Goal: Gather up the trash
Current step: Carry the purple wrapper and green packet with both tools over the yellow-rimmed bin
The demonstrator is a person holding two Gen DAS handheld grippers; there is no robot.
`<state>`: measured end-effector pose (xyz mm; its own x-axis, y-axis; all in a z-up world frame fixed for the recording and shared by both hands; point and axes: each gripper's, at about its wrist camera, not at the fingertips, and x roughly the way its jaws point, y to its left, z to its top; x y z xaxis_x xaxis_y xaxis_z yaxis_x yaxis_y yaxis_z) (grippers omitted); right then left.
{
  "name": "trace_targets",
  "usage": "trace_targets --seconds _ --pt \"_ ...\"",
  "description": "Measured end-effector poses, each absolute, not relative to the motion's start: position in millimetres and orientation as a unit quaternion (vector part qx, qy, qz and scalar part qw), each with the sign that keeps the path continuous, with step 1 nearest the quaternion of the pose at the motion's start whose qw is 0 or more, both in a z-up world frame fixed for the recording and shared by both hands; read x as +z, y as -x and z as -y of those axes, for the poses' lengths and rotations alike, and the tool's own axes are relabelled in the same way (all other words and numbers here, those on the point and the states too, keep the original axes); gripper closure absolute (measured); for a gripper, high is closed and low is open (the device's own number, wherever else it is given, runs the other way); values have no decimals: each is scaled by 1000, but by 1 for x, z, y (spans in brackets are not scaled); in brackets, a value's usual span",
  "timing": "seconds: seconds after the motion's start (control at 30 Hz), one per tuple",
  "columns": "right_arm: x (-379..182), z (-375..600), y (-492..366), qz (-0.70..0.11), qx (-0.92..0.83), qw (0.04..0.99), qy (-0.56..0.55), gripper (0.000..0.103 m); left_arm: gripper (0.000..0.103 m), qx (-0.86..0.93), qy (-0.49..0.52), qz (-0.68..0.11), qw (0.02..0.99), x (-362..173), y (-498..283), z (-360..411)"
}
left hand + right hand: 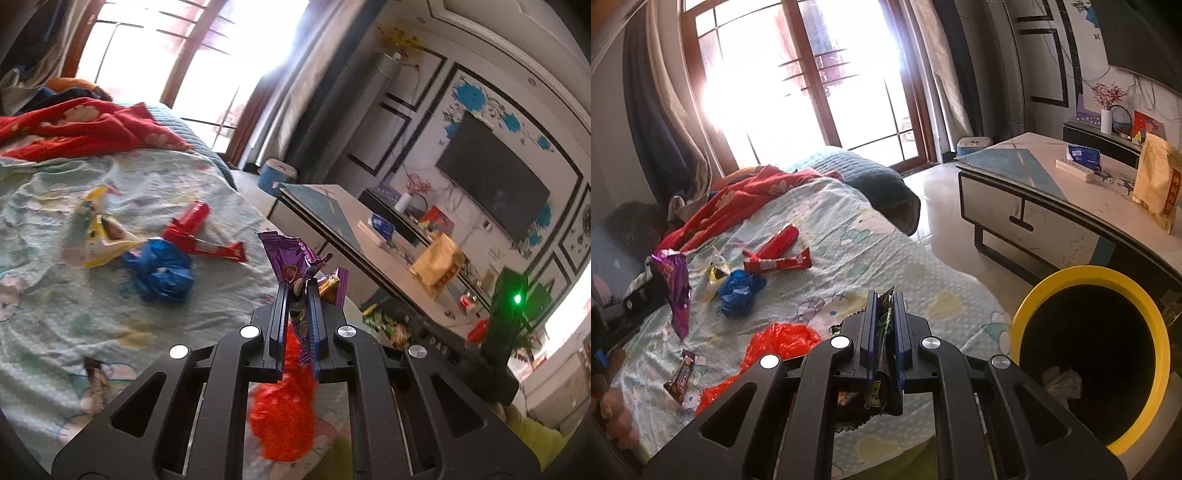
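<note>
Carrying trash toward the yellow-rimmed bin (1089,354) is the step in hand. The left gripper (298,291) is clamped on a purple wrapper (291,258), the right gripper (882,306) pinched tight on a dark green wrapper (884,332), both lifted over the near edge of the bed (849,240). The bin stands on the floor just off that edge. Next, each pair of tongs needs bringing over the bin's mouth before letting go; more wrappers, among them a blue crumpled bag (738,291), lie mid-bed.
</note>
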<state>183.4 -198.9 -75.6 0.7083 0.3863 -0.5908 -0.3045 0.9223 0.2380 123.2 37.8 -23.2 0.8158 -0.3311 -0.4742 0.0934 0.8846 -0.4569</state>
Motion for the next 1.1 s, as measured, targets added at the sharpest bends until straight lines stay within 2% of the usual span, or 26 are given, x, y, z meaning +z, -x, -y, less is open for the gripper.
trace_targets --seconds 0.3,0.8,1.1 --pt "-66 233 -187 -319 162 931 -79 95 97 -149 178 -294 927 -23 -133 8" --pt "-61 342 -196 -301 65 941 -142 95 97 -228 105 -315 915 -24 -153 103" --pt "-75 384 -203 -323 30 937 -131 95 97 -255 67 -334 905 -34 -163 145"
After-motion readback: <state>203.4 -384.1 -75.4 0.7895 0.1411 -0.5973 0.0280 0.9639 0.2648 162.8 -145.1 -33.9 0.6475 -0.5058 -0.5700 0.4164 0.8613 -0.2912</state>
